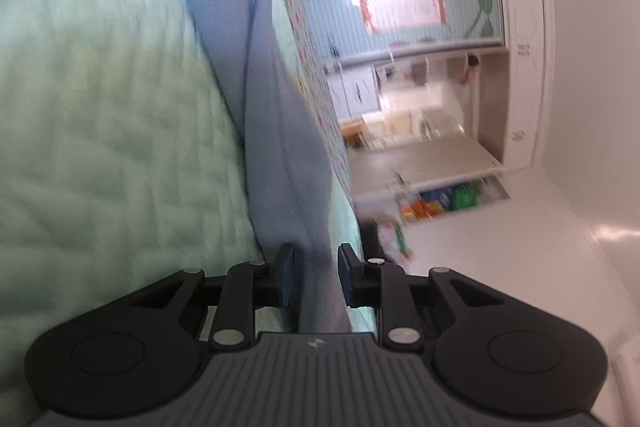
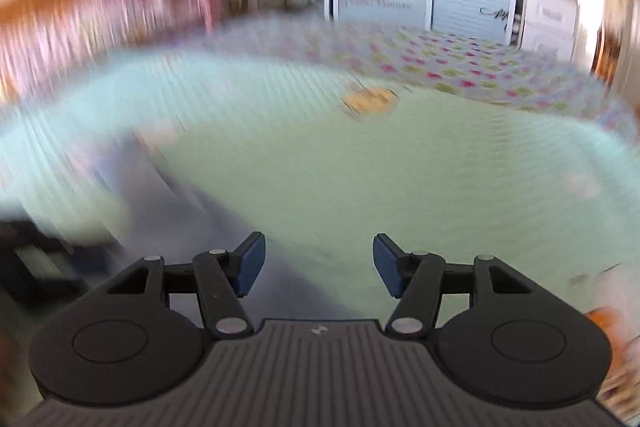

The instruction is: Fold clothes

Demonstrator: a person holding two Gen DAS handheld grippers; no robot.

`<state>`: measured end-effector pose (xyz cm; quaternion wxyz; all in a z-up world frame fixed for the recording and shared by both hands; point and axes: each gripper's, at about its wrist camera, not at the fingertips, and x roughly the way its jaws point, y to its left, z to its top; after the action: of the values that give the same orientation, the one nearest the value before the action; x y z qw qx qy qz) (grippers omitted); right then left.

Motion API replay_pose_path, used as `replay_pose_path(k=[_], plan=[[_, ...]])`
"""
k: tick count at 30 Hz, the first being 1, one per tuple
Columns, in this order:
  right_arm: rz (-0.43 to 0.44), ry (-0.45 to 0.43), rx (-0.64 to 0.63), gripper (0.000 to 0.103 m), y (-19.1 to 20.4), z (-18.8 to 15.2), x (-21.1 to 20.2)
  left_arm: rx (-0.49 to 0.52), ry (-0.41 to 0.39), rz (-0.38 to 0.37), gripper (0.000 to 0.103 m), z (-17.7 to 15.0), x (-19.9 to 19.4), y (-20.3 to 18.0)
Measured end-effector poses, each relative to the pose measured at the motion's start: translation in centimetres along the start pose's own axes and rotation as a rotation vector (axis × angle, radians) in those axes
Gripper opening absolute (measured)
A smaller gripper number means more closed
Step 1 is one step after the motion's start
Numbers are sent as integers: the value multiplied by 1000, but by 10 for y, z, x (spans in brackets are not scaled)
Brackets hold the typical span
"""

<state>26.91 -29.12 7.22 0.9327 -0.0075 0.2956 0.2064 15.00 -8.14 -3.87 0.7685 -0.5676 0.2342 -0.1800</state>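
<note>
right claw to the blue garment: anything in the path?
Nothing visible. The right claw is open over bare green quilt; the blue garment lies to its lower left, with only quilt between. The view is motion-blurred, so small items could be missed. The left claw already grips the garment.

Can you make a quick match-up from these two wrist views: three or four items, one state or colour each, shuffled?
Column one:
1. left tool
2. right tool
3. quilted cover
4. patterned sheet

Column two:
A. pale green, under the garment
B. fingers apart, nothing between them
C. pink and green blocks, farther across the bed
D. closed on the grey-blue garment

Pairs: 1-D, 2-B, 3-A, 4-C
</note>
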Motion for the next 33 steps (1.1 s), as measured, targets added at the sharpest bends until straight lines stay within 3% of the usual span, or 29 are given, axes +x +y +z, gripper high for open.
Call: replay_pose_path(k=[3,5,9,13,16,17,18,19,21,23,24,29,31,32,33], plan=[[58,5,-58,69,35,13,11,65,-205,93,45,8,-34,-11],[82,29,-166,70,64,22,24,104,-326,166,63,12,-53,-17],[139,72,-342,76,124,37,58,142,-483,295,72,17,-76,-23],[150,164,-391,78,162,49,108,98,-455,321,72,23,-77,-13],[182,201,-314,77,163,54,121,82,-470,323,72,28,-85,-12],[193,213,-289,74,164,56,126,74,-468,323,72,29,-87,-11],[204,225,-263,59,164,58,130,69,-464,325,72,30,-87,-10],[215,238,-238,51,164,59,135,70,-453,332,72,30,-87,-11],[236,253,-189,17,164,62,140,73,-432,346,72,31,-87,-13],[245,210,-159,15,157,64,122,76,-411,362,72,32,-87,-16],[205,160,-161,15,159,68,110,76,-400,380,72,33,-87,-20],[9,-89,-173,15,168,86,54,108,-466,488,75,44,-105,-33],[-29,-159,-178,22,174,89,37,87,-516,504,78,48,-116,-29],[68,-109,-186,39,184,82,44,71,-523,512,79,50,-118,-25],[179,-40,-175,64,192,75,53,56,-530,519,78,51,-121,-21]])
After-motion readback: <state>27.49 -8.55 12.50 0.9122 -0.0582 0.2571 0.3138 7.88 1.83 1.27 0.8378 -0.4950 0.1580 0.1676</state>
